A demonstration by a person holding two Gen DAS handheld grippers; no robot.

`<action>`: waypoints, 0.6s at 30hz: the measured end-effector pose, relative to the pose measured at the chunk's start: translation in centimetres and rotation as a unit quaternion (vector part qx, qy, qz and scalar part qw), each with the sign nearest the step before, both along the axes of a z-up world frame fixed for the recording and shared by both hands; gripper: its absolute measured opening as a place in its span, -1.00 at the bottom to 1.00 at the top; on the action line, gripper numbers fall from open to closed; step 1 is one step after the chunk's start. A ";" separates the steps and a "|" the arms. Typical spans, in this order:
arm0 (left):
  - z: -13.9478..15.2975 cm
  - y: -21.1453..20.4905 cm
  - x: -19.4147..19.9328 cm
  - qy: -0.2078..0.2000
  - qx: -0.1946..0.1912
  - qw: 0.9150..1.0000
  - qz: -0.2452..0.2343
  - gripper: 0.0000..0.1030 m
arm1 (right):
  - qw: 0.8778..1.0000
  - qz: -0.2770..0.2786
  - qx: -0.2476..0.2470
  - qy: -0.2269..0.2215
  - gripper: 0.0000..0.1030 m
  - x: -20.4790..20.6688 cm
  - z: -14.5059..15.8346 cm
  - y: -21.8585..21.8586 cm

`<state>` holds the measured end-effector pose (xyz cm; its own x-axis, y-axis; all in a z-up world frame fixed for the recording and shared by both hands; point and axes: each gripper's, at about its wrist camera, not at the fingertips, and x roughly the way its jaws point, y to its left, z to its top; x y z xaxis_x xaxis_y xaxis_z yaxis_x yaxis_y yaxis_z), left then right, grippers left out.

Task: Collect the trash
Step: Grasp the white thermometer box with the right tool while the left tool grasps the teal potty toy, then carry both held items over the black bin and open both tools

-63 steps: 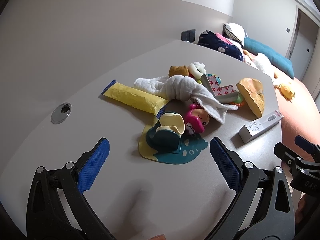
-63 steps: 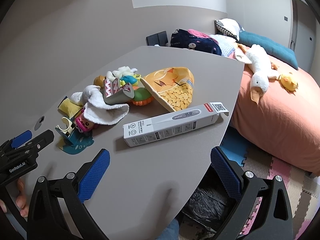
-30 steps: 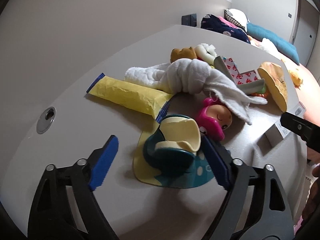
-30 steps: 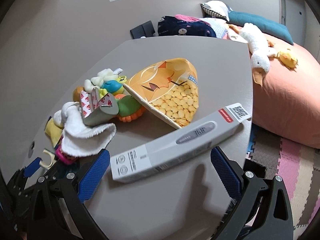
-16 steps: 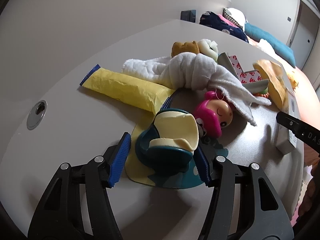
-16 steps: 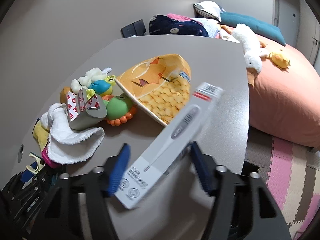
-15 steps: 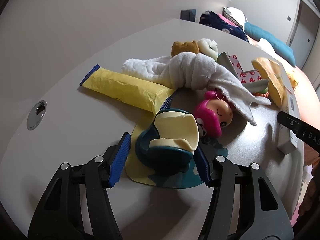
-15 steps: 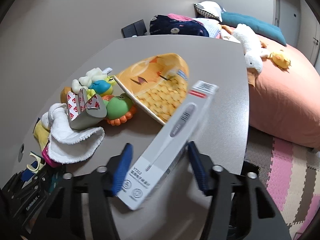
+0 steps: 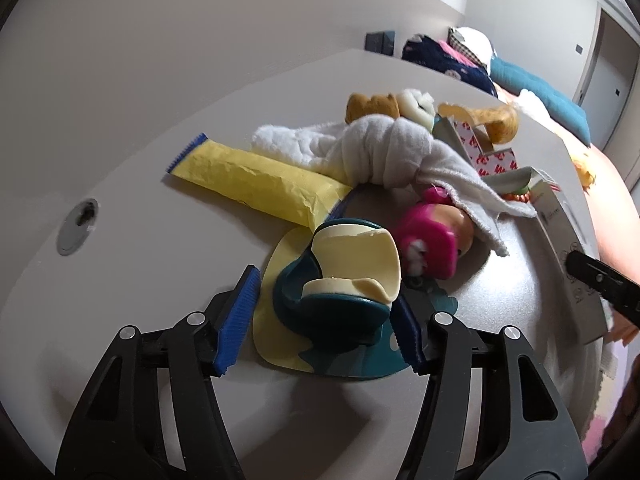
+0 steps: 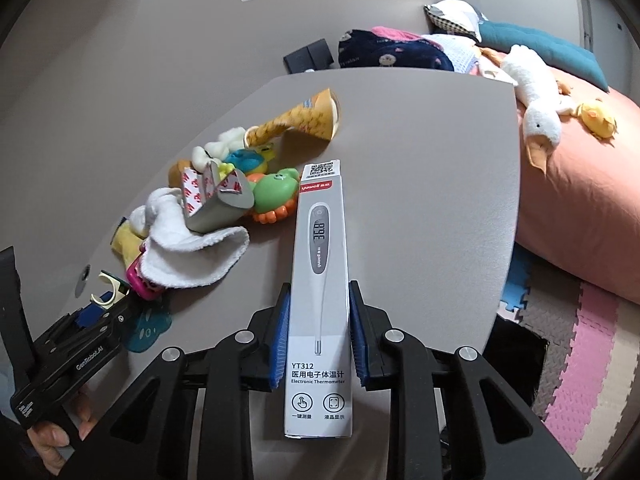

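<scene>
The right gripper (image 10: 318, 344) was closing on the thermometer box (image 10: 320, 280), both blue pads flat against its long sides near the bottom third. The box's long axis ran straight from 6 to 12 o'clock in the right wrist view, QR-code end pointing away at 12, the printed face up toward the camera. It looked tilted up off the table (image 10: 420, 168) at the far end, though I couldn't tell how far.

The left gripper (image 9: 324, 320) sat about half open around the teal clip (image 9: 332, 296) with its cream insert, which lay on a yellow-and-teal sticker sheet (image 9: 276, 320). The right pad looked to be touching the clip; the left pad stood just apart, so I'd call it straddling, not squeezing.

At 12 to 2 o'clock from the clip was the clutter: yellow wrapper (image 9: 248, 180), white cloth (image 9: 384, 152), pink toy (image 9: 432, 236).

For room: in the right view the table was bare from 12 to 2 o'clock out to its edge, which curved down the 3 o'clock side. Past that edge were the bed (image 10: 580, 200) and the floor mat (image 10: 580, 360).
</scene>
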<state>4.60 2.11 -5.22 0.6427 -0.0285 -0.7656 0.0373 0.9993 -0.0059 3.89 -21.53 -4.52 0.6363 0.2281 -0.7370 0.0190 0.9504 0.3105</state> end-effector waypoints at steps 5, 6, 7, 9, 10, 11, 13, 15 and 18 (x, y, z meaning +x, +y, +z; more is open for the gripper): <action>0.6 0.1 -1.2 -0.006 0.004 1.000 0.009 0.17 | 1.000 -0.002 0.005 -0.012 -0.45 -1.0 1.1 -1.0; 0.8 0.0 -1.3 -0.007 0.005 1.000 0.012 0.17 | 1.000 -0.002 0.007 -0.013 -0.45 -1.1 1.2 -1.2; 1.1 0.0 -1.6 -0.011 0.006 1.000 0.015 0.17 | 1.000 -0.003 0.009 -0.014 -0.45 -1.3 1.4 -1.4; 1.7 -0.1 -2.0 -0.019 0.009 1.000 0.021 0.17 | 1.000 -0.005 0.012 -0.017 -0.45 -1.7 1.7 -2.0; 2.0 -0.1 -2.3 -0.025 0.012 0.999 0.025 0.17 | 1.000 -0.005 0.012 -0.019 -0.45 -1.9 1.9 -2.2; 2.3 -0.3 -2.4 -0.029 0.013 0.999 0.027 0.17 | 1.000 -0.005 0.013 -0.022 -0.45 -2.1 2.1 -2.5; 3.2 -0.3 -2.9 -0.037 0.008 0.999 0.032 0.16 | 1.000 -0.004 0.013 -0.027 -0.45 -2.6 2.4 -2.8; 3.9 -0.7 -3.6 -0.044 0.002 0.998 0.034 0.16 | 0.999 -0.002 0.013 -0.032 -0.45 -3.2 2.9 -3.3; 4.8 -1.7 -4.3 -0.052 -0.001 0.998 0.025 0.16 | 0.999 -0.004 0.014 -0.039 -0.45 -3.9 3.5 -4.0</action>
<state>0.27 0.38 -0.39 0.7195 0.0048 -0.6945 -0.0128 0.9999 -0.0064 -0.04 -25.50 -1.06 0.6934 0.2424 -0.6785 0.0010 0.9414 0.3374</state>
